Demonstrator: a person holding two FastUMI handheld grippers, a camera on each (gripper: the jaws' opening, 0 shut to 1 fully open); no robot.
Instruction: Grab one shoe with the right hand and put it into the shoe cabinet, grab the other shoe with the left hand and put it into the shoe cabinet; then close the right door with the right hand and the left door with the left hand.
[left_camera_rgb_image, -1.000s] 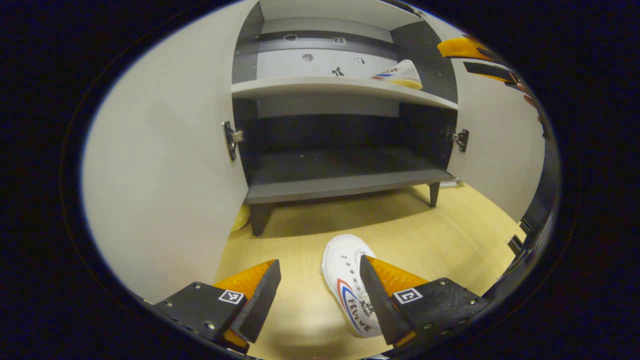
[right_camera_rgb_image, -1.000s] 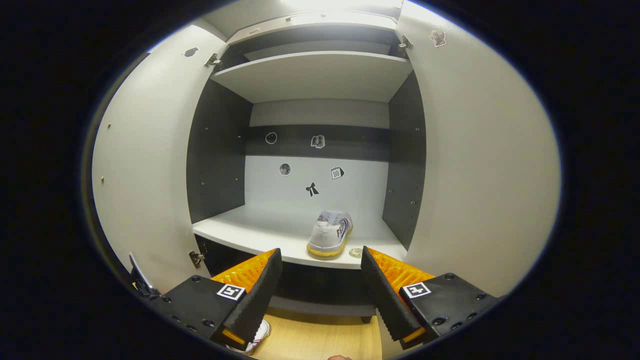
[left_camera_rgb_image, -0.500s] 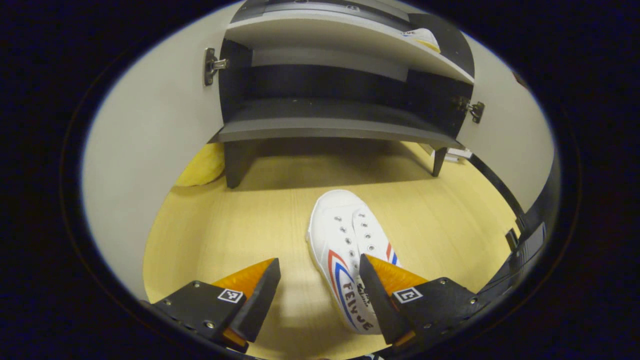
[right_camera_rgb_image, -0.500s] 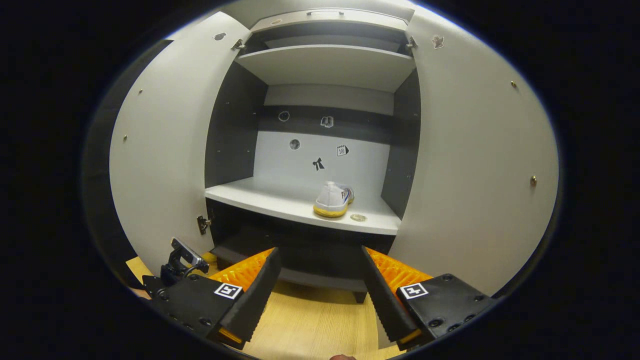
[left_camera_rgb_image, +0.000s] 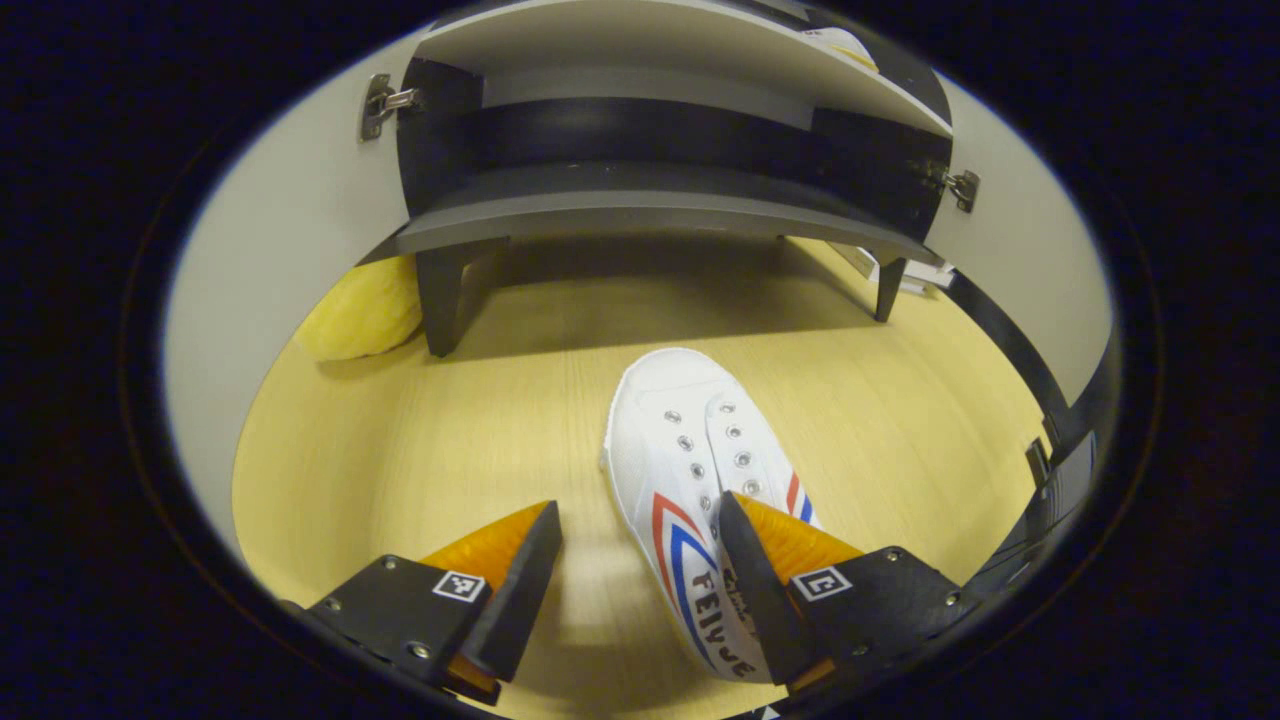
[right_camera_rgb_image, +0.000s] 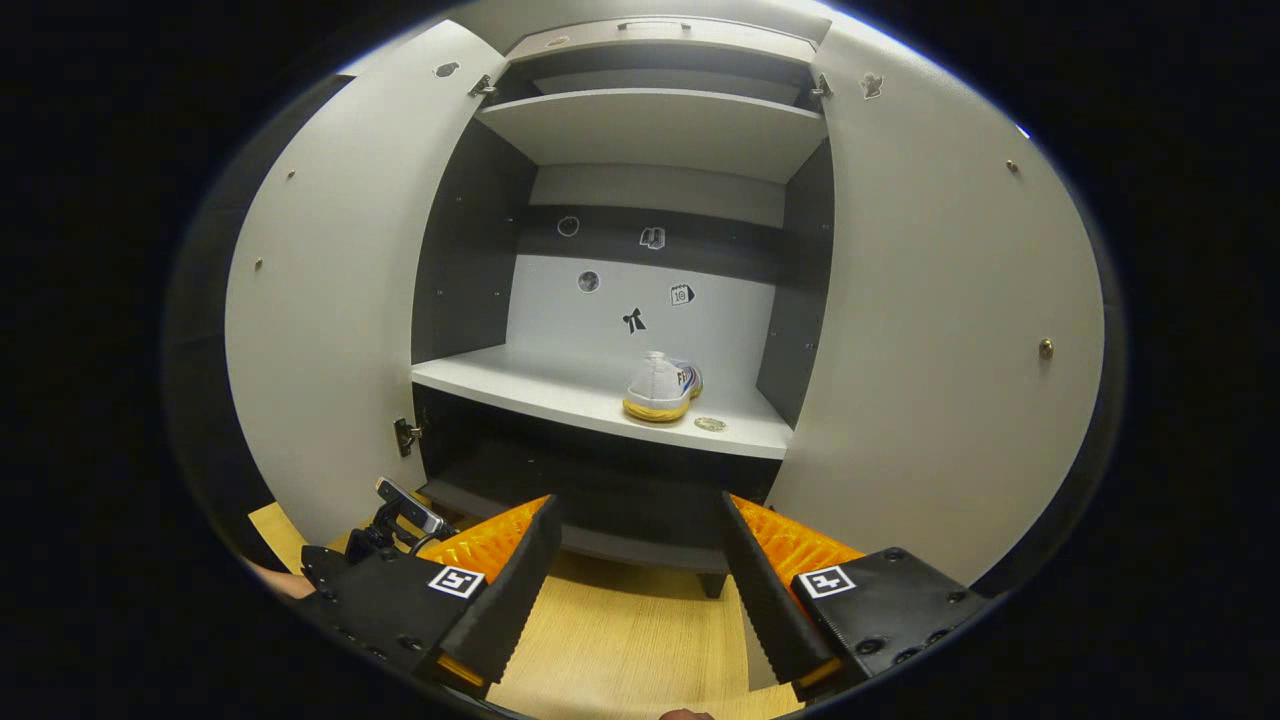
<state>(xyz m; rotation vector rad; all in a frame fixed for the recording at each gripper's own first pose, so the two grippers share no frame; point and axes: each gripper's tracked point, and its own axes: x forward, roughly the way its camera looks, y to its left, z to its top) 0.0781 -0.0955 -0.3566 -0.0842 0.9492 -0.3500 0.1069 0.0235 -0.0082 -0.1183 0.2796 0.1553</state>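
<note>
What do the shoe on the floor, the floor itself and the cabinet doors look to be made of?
Shoe on the floor: likely white canvas, matte woven look, metal eyelets. Floor: pale wood-grain board, probably laminate, faint sheen. Cabinet doors: smooth matte light-grey panels, seemingly coated board, with metal hinges.

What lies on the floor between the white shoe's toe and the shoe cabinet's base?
In the left gripper view, only bare wooden floor, partly shadowed, separates the white shoe from the shoe cabinet.

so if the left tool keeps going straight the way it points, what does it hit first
Probably the shoe on the floor. It lies just ahead of the open left tool, slightly right of its centre line; depth is hard to judge.
</note>
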